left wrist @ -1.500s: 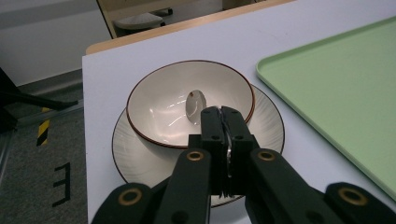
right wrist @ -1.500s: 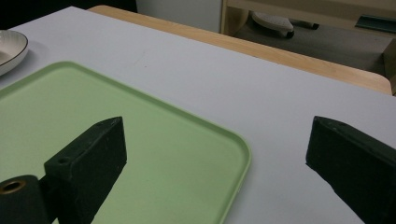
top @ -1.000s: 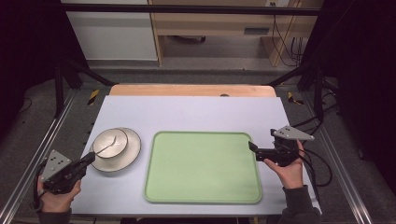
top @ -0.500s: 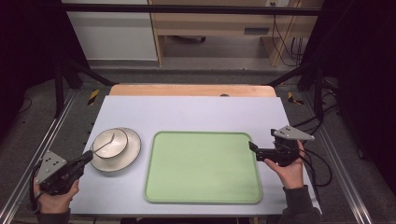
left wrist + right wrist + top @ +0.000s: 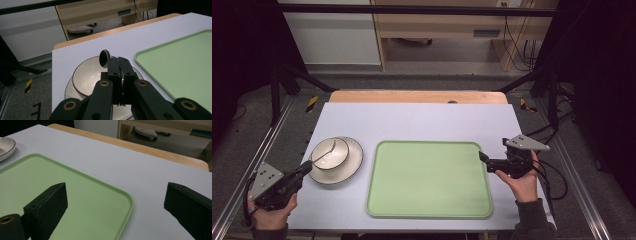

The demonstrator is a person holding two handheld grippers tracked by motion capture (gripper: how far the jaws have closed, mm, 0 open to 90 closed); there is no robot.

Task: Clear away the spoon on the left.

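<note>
My left gripper (image 5: 305, 168) sits at the table's near left, shut on the handle of a metal spoon (image 5: 104, 58). The spoon's round end sticks out past the jaws over a white bowl (image 5: 86, 75) with a dark rim. The bowl stands on a white plate (image 5: 353, 167). In the high view the spoon (image 5: 326, 151) reaches from the jaws across the bowl (image 5: 332, 159). My right gripper (image 5: 482, 158) is open at the right edge of a green tray (image 5: 429, 180). Its jaws (image 5: 115, 195) stand wide apart above the tray's corner (image 5: 75, 190) with nothing between them.
The pale table top (image 5: 422, 120) has a wooden strip (image 5: 417, 96) along its far edge. Metal rails run along both sides. A shelf unit and cables lie beyond the table. The plate's rim (image 5: 6, 147) shows at the left of the right gripper view.
My left gripper has shifted slightly toward the near left with the spoon still in its jaws. The right gripper has stayed put.
</note>
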